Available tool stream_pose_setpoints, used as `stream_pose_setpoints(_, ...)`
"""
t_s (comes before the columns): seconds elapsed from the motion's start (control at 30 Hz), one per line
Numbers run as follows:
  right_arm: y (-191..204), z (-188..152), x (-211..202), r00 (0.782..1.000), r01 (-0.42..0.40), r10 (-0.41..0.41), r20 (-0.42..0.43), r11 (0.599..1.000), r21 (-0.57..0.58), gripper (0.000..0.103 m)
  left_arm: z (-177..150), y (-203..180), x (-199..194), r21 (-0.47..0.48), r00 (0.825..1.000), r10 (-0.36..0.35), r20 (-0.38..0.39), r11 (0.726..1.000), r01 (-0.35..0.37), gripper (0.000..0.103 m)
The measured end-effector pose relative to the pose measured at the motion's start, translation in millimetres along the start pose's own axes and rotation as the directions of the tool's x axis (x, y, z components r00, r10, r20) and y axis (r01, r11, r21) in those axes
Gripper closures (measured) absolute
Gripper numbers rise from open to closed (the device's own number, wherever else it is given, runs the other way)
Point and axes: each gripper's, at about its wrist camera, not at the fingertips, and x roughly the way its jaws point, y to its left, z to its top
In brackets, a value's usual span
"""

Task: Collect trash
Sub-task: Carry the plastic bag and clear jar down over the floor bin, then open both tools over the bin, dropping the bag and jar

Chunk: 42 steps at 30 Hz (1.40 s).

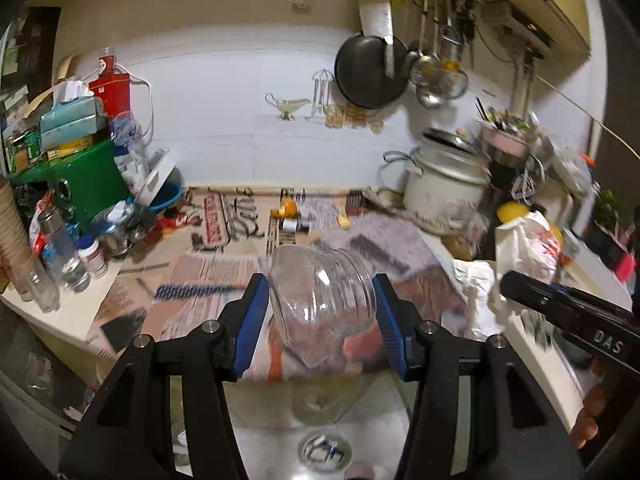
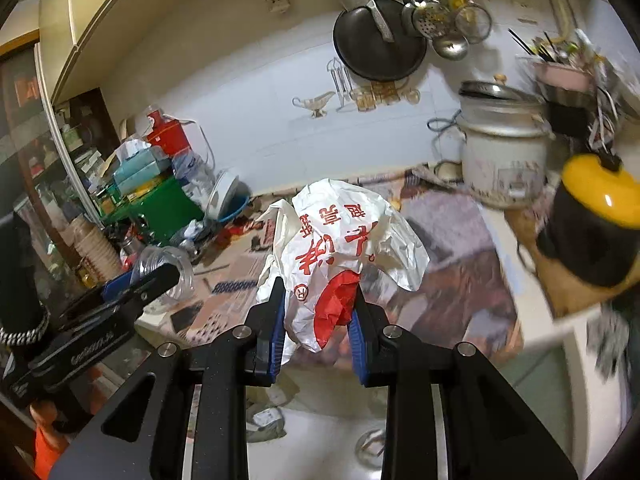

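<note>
At left of the scene, the left tongs (image 1: 322, 300) pinch a clear plastic jar (image 1: 320, 292) lying tilted between the blue pads, raised above the newspaper-covered surface (image 1: 208, 276). At right, the right tongs (image 2: 318, 312) are pressed together on a crumpled white-and-red plastic bag (image 2: 340, 240), likewise lifted clear. Both tools point forward and somewhat downward, side by side. Step in hand, as judged: both pieces of trash are picked up and being carried; the next move calls for reaching a bin, not visible here, and releasing them.
</note>
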Motion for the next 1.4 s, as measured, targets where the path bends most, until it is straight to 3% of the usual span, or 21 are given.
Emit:
stream_pose_setpoints(0.13, 29, -36, -16, 1.0, -0.008, 0.009, -0.03, 0.999, 0.035, 0.078, -30, 10, -38, 0.021, 0.999, -0.02, -0.033, 1.0, 0.021, 0.051)
stream_pose_setpoints(0.33, 51, -63, -32, 0.997, 0.005, 0.0, -0.081, 0.998, 0.057, 0.078, -58, 17, -65, 0.017, 0.994, -0.047, -0.099, 0.999, 0.049, 0.051)
stream_pose_setpoints(0.6, 45, -93, -26, 0.989, 0.051, -0.04, -0.145, 0.996, 0.071, 0.078, -98, 18, -42, -0.036, 0.979, -0.079, -0.189, 0.997, 0.074, 0.051)
stream_pose_setpoints(0.77, 11, -115, 4, 0.976, 0.07, -0.047, -0.215, 0.992, 0.102, 0.078, -133, 11, 3, -0.052, 0.96, -0.076, -0.27, 0.997, 0.064, 0.051)
stream_pose_setpoints(1.0, -45, -163, 71, 0.952, 0.104, -0.071, -0.299, 0.99, 0.095, 0.078, -207, 6, 90, -0.096, 0.936, -0.054, -0.347, 0.995, 0.022, 0.051)
stream_pose_setpoints(1.17, -98, -223, 133, 0.927, 0.136, -0.1, -0.363, 0.988, 0.075, 0.078, -287, 5, 174, -0.141, 0.916, -0.07, -0.396, 0.99, 0.015, 0.051)
stream_pose_setpoints(1.4, -163, -322, 221, 0.885, 0.154, -0.135, -0.447, 0.988, 0.008, 0.078, -419, 5, 292, -0.146, 0.856, -0.123, -0.502, 0.988, 0.056, 0.051)
